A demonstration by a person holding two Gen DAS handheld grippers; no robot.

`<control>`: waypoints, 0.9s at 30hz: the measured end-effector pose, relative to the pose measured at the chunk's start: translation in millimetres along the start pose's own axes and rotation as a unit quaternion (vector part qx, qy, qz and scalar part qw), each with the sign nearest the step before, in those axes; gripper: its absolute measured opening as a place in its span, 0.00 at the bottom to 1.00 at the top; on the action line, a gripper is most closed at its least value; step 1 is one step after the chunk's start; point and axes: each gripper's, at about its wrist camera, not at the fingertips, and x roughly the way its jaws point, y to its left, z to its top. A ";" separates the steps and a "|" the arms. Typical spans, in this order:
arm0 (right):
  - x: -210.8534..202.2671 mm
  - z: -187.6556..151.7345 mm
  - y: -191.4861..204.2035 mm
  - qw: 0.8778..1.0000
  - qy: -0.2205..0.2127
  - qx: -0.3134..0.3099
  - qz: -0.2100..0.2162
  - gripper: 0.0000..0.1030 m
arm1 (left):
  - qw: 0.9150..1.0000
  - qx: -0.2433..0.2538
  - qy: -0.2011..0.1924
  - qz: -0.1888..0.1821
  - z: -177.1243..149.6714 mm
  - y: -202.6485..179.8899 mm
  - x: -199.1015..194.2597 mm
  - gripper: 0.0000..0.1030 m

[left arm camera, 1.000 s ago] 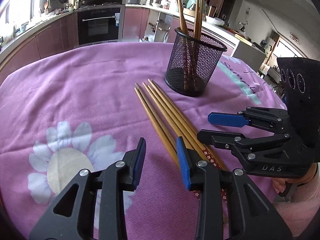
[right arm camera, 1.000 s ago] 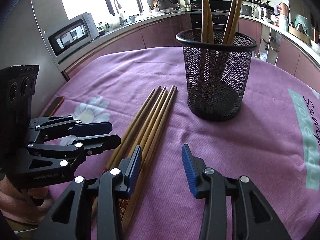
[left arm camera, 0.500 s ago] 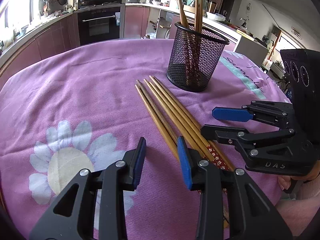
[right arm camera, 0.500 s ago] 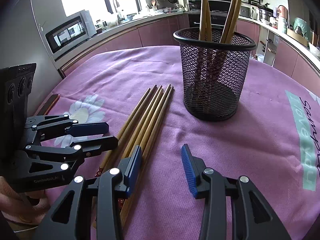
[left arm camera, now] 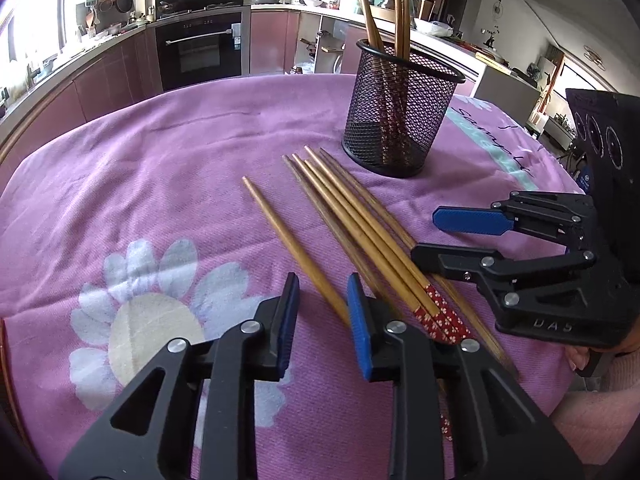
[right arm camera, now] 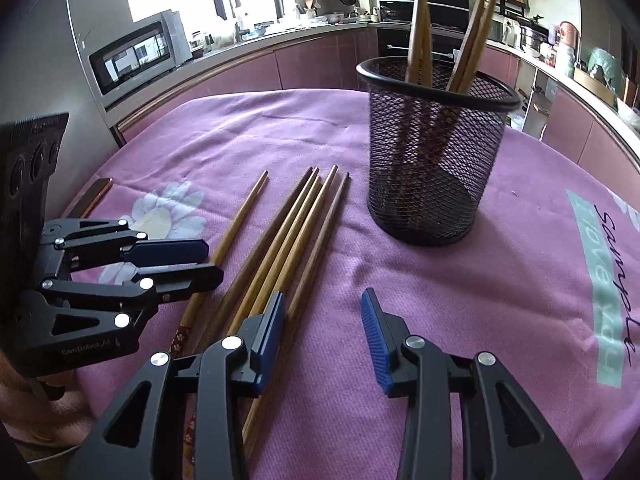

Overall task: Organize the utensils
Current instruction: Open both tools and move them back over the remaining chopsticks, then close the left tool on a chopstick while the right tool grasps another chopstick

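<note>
Several wooden chopsticks (left arm camera: 352, 216) lie side by side on the purple tablecloth; they also show in the right wrist view (right arm camera: 288, 232). One chopstick (left arm camera: 288, 240) lies apart to their left, also seen in the right wrist view (right arm camera: 228, 240). A black mesh holder (left arm camera: 400, 108) with several upright chopsticks stands behind them; it shows in the right wrist view too (right arm camera: 432, 152). My left gripper (left arm camera: 323, 312) is open, low over the single chopstick's near end. My right gripper (right arm camera: 322, 332) is open and empty, just right of the bundle.
The round table's purple cloth (left arm camera: 140, 184) has a white flower print (left arm camera: 152, 304) at the front left. A dark flat object (right arm camera: 94, 196) lies at the table's left edge. Kitchen counters and an oven (left arm camera: 200, 48) stand behind.
One chopstick has slid out to the left, apart from the bundle. My left gripper has shifted toward its near end. The right gripper has barely moved.
</note>
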 end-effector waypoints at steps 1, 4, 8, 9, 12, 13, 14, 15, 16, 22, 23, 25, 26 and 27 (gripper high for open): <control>0.4 0.4 0.1 1.000 0.001 -0.001 -0.001 0.34 | 1.000 0.000 0.001 0.000 1.1 1.1 0.5 0.20; 4.3 5.2 2.7 1.000 0.002 -0.006 -0.007 0.31 | 1.000 -0.002 0.004 -0.002 3.7 4.4 2.5 0.18; 10.0 11.1 4.0 1.000 0.002 -0.007 -0.011 0.29 | 1.000 -0.006 0.006 0.008 6.5 7.5 4.0 0.19; 11.3 12.6 4.2 1.000 0.002 -0.008 -0.012 0.29 | 1.000 -0.006 0.006 0.009 7.4 7.9 4.5 0.19; 14.3 16.2 5.0 1.000 0.002 -0.008 -0.014 0.28 | 1.000 -0.006 0.007 0.012 10.3 8.8 6.7 0.19; 15.2 17.4 5.0 1.000 0.002 -0.009 -0.015 0.27 | 1.000 -0.007 0.007 0.013 11.4 9.5 7.7 0.19; 16.4 18.4 5.5 1.000 0.001 -0.008 -0.015 0.26 | 1.000 -0.009 0.006 0.014 12.2 10.1 8.4 0.19; 17.2 19.0 5.8 1.000 0.001 -0.007 -0.015 0.25 | 1.000 -0.011 0.006 0.015 13.1 10.4 9.2 0.19; 17.8 19.9 5.8 1.000 0.002 -0.006 -0.015 0.24 | 1.000 -0.011 0.005 0.016 14.2 10.5 10.2 0.19; 18.3 21.4 1.1 1.000 0.002 0.012 0.001 0.09 | 1.000 -0.020 0.002 0.024 16.9 11.5 12.8 0.14; 17.4 21.1 -0.3 1.000 0.002 0.014 0.002 0.09 | 0.999 -0.024 0.002 0.023 17.0 12.7 12.4 0.12; 16.7 20.7 -1.9 1.000 0.002 0.017 0.004 0.08 | 0.999 -0.027 0.003 0.023 16.2 13.3 11.9 0.09; 16.2 20.4 -2.3 1.000 0.003 0.017 0.005 0.08 | 0.999 -0.030 0.003 0.023 15.4 14.3 11.1 0.08; 15.7 20.1 -2.6 1.000 0.003 0.018 0.006 0.08 | 0.999 -0.032 0.004 0.022 15.1 15.2 10.3 0.08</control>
